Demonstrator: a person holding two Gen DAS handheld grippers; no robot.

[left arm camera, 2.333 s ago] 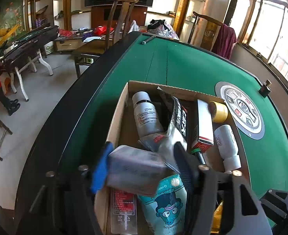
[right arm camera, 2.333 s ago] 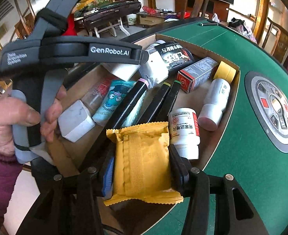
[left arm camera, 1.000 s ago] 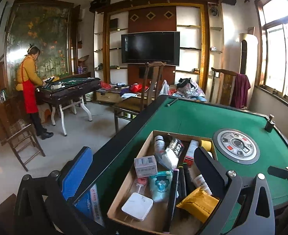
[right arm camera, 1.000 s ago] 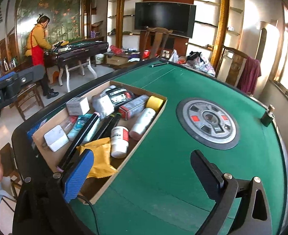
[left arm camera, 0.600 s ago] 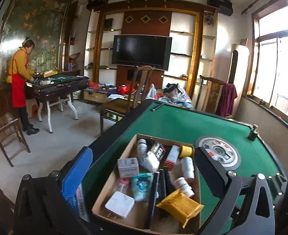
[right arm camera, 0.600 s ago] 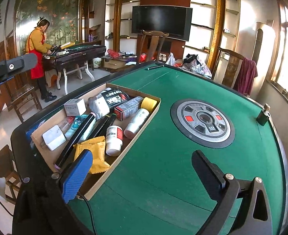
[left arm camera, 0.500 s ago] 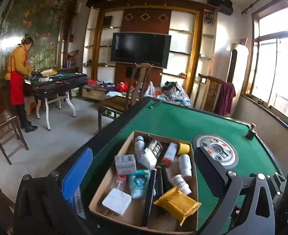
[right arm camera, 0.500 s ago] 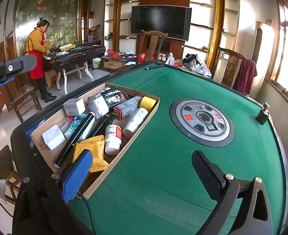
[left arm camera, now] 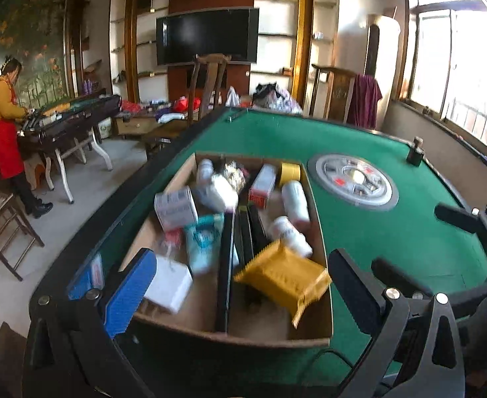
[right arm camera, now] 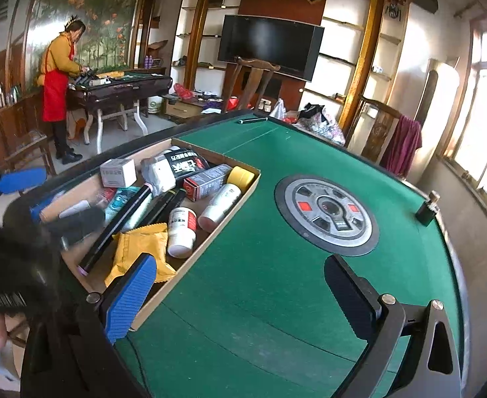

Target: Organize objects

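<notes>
Left tool [left arm camera: 240,285]: jaws spread wide, nothing between them, held above the near end of the cardboard box [left arm camera: 313,340]. Right tool [right arm camera: 240,293]: jaws likewise wide apart and empty, held over the bare green felt of the table [right arm camera: 276,282], just beside the long side of the box. The box rests on the felt near the table's dark edge rail and already holds every loose item in view: a yellow packet [right arm camera: 137,252] at the near end, two white bottles [right arm camera: 182,229] beside it, three long dark markers [right arm camera: 117,229] lying lengthwise, a teal pouch [left arm camera: 203,243], a flat white block [left arm camera: 168,282], a small grey-white carton [right arm camera: 119,172], a black snack bag [right arm camera: 185,164], a red and grey carton [right arm camera: 207,180] and a yellow tape roll [right arm camera: 241,175] at the far end. Outside the box, only the round centre console [right arm camera: 326,214], a small dark fixture [right arm camera: 427,210] at the far edge and a thin dark bar [right arm camera: 253,120] at the far rim are on the table; none looks like part of the sort. Assessment: collection appears complete or nearly so. Remaining work, if any, is limited to straightening items inside the box, which lie packed but unevenly, the packet resting tilted on its neighbours.
</notes>
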